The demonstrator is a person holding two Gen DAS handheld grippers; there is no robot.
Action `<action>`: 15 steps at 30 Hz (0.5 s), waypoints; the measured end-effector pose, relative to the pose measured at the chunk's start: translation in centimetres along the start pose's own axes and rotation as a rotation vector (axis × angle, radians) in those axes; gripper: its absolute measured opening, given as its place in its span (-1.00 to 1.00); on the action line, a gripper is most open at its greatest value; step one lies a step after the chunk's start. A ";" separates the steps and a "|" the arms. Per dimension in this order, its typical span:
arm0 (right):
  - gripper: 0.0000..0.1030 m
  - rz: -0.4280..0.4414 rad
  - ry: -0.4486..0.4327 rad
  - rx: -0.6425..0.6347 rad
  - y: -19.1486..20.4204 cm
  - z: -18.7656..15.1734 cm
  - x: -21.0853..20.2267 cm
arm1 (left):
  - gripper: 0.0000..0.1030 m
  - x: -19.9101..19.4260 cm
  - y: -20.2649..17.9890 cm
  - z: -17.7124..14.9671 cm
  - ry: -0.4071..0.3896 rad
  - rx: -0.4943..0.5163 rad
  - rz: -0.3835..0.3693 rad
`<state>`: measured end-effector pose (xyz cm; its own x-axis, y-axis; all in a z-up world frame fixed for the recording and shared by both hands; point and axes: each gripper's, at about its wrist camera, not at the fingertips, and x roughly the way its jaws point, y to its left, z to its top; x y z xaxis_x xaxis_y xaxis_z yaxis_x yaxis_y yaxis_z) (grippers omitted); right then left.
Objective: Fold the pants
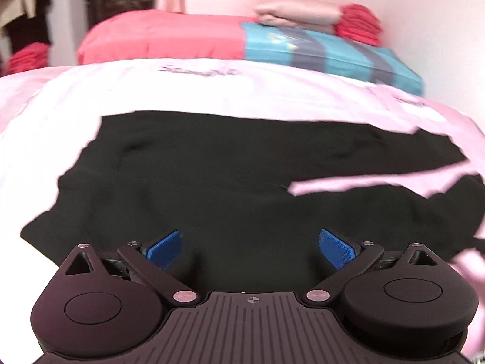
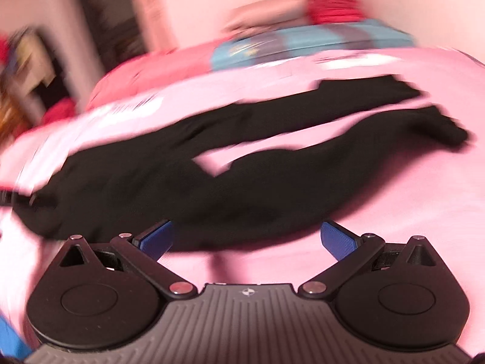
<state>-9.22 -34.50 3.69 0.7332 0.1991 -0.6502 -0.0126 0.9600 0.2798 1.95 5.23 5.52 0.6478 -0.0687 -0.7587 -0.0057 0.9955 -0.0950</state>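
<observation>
Black pants (image 1: pixel 212 176) lie spread flat on a pale pink bed sheet (image 1: pixel 212 91). In the left wrist view the waist part fills the middle and the two legs run off to the right. My left gripper (image 1: pixel 251 247) is open and empty, hovering over the near edge of the pants. In the right wrist view the pants (image 2: pixel 212 182) lie with both legs stretching to the upper right, a gap of sheet between them. My right gripper (image 2: pixel 247 239) is open and empty, just above the near leg's edge. Both views are blurred.
At the head of the bed lie a coral pillow (image 1: pixel 163 36), a blue and grey striped pillow (image 1: pixel 333 54), folded pink cloth (image 1: pixel 297 10) and a red folded pile (image 1: pixel 359 24). A wall stands behind. Dark furniture and clothes are at the far left (image 1: pixel 24 9).
</observation>
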 end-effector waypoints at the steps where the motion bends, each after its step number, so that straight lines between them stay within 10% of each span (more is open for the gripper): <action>1: 0.81 -0.009 -0.003 0.057 -1.4 0.7 -0.2 | 1.00 0.9 0.3 0.3 0.004 -0.009 0.023; 6: 0.18 -0.034 -0.017 0.426 -9.7 3.6 1.4 | 1.00 4.3 2.2 -0.9 0.087 -0.065 0.095; 12: 0.56 0.043 -0.166 0.709 -15.1 5.4 3.7 | 1.00 4.8 0.7 -2.9 0.035 0.036 0.150; 14: 0.51 0.022 -0.179 0.708 -15.2 6.2 4.9 | 1.00 5.0 0.5 -2.8 0.035 0.022 0.157; 15: 0.11 0.000 -0.174 0.696 -15.1 6.5 5.6 | 1.00 5.2 0.5 -2.6 0.038 0.016 0.157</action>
<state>-0.50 -49.20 0.45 0.8317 0.1091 -0.5445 0.3817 0.5998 0.7032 3.30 5.19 -0.11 0.6107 0.0859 -0.7872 -0.0922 0.9950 0.0370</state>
